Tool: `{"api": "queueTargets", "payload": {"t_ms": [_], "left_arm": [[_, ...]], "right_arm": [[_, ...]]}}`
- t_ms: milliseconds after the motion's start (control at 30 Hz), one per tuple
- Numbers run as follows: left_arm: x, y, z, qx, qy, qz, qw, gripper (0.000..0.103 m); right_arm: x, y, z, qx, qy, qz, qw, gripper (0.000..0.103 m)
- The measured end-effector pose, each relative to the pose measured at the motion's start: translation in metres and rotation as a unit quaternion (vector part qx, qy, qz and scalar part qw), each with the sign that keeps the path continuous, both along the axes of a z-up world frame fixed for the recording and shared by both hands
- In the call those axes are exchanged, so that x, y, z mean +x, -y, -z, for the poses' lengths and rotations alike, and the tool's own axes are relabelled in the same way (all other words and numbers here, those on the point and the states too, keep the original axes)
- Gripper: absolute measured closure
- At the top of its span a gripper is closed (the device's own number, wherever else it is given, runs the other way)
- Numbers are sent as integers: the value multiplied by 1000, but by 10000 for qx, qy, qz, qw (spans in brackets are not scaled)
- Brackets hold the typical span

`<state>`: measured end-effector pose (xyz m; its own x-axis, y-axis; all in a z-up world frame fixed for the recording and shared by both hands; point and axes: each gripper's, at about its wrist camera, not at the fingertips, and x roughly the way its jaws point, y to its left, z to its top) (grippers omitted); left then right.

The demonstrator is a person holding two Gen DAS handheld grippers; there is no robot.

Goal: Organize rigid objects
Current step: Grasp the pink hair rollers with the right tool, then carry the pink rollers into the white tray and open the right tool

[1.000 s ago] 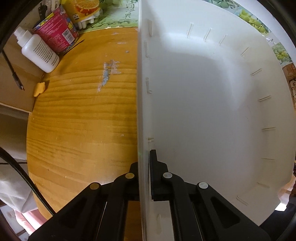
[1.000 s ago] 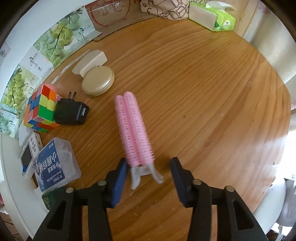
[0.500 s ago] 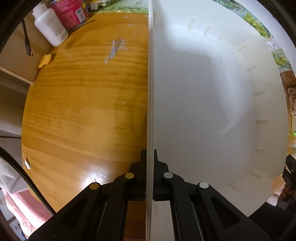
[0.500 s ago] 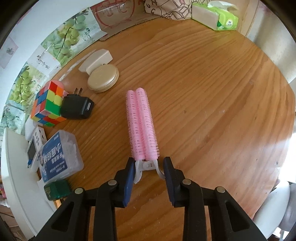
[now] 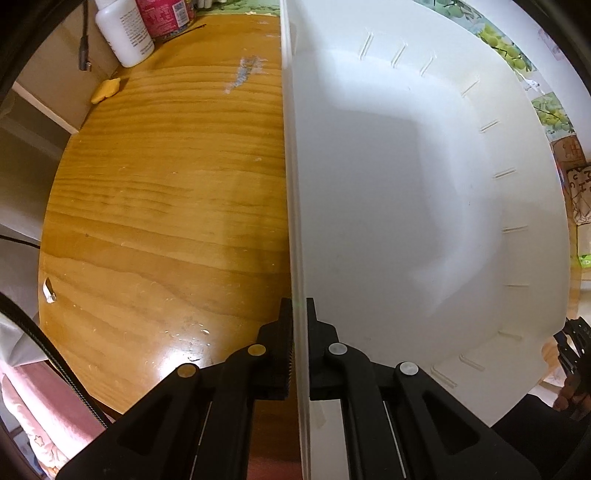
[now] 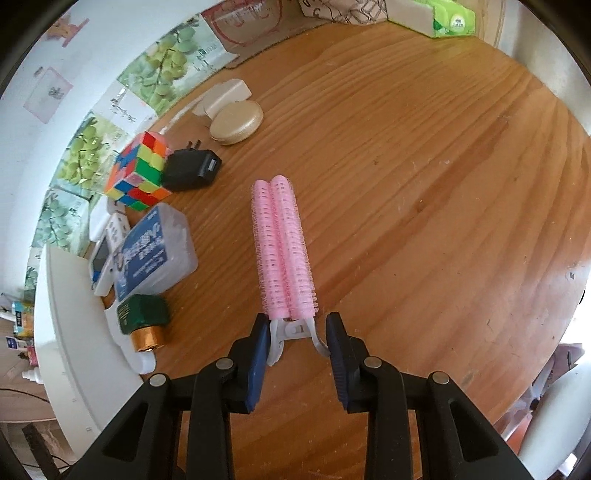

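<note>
My left gripper (image 5: 297,306) is shut on the upright side wall of a large white plastic bin (image 5: 406,184), which fills the right half of the left wrist view; the bin's inside looks bare. Pointing steeply down over the wooden table (image 6: 424,184), my right gripper (image 6: 297,332) is shut on the white clip handle of a pink double hair roller (image 6: 282,247). The roller sticks out straight ahead of the fingers. A curved piece of the white bin (image 6: 66,332) shows at the left edge of the right wrist view.
Left of the roller lie a Rubik's cube (image 6: 138,171), a black charger (image 6: 192,170), a gold compact (image 6: 236,123), a clear box with a blue label (image 6: 153,253) and a green bottle with a gold cap (image 6: 144,321). A white bottle (image 5: 123,33) and red can (image 5: 162,14) stand at the table's far corner.
My right gripper closed on the roller's white handle and has shifted left with it toward the bin. The left gripper has carried the bin sideways across the table.
</note>
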<state>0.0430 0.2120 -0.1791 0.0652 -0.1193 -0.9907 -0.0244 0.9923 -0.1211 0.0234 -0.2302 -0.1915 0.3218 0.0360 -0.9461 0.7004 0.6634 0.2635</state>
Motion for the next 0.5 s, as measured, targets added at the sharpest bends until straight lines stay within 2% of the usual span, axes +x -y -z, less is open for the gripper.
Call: {"api": "queueTargets", "payload": {"t_ms": [333, 433, 500], "left_arm": [[-38, -5, -13, 3, 167, -5, 9999, 99], [-47, 10, -33, 30, 204, -34, 9998, 99], [-50, 13, -35, 32, 229, -51, 9997, 99]], "right_arm": [[-7, -25, -24, -92, 489, -443, 9978, 72], [-10, -33, -30, -49, 674, -603, 9959, 72], [-11, -38, -34, -22, 784, -709, 9944, 72]]}}
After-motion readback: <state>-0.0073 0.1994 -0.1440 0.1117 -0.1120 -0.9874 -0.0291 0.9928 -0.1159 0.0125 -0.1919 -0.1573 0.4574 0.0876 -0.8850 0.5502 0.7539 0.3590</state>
